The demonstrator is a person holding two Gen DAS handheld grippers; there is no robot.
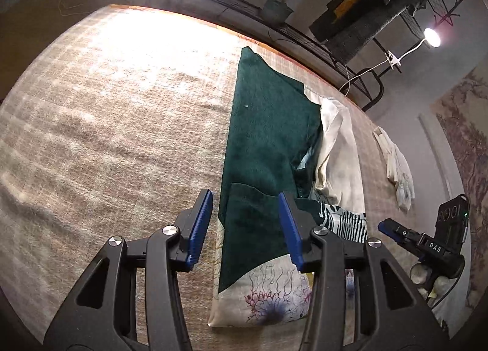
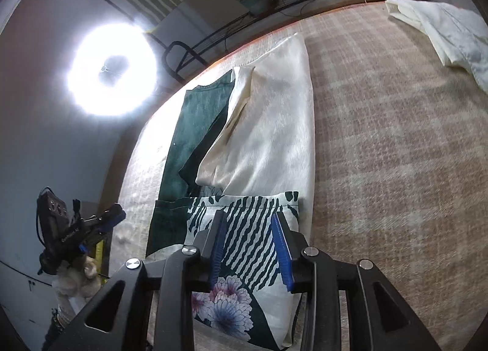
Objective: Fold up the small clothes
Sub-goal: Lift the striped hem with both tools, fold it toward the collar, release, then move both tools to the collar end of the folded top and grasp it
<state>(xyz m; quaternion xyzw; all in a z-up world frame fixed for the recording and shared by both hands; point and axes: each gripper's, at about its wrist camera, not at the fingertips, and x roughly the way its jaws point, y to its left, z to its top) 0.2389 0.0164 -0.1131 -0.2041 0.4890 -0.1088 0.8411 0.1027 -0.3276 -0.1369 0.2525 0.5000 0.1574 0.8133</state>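
A long folded garment lies on the beige woven bed cover (image 1: 106,137). Its dark green part (image 1: 265,137) is on the left, its cream satin part (image 1: 338,152) on the right, and a floral and zebra-striped part (image 1: 274,296) at the near end. My left gripper (image 1: 245,226) is open just above the green near end. My right gripper (image 2: 251,247) is open over the striped floral fabric (image 2: 250,229), with cream satin (image 2: 274,137) and green cloth (image 2: 183,143) beyond. It also shows at the left wrist view's right edge (image 1: 405,238).
A small crumpled white garment (image 1: 396,168) lies apart on the cover to the right; it also shows in the right wrist view (image 2: 442,34). A black metal bed frame (image 1: 335,58) runs along the far edge. A ring light (image 2: 109,73) glares.
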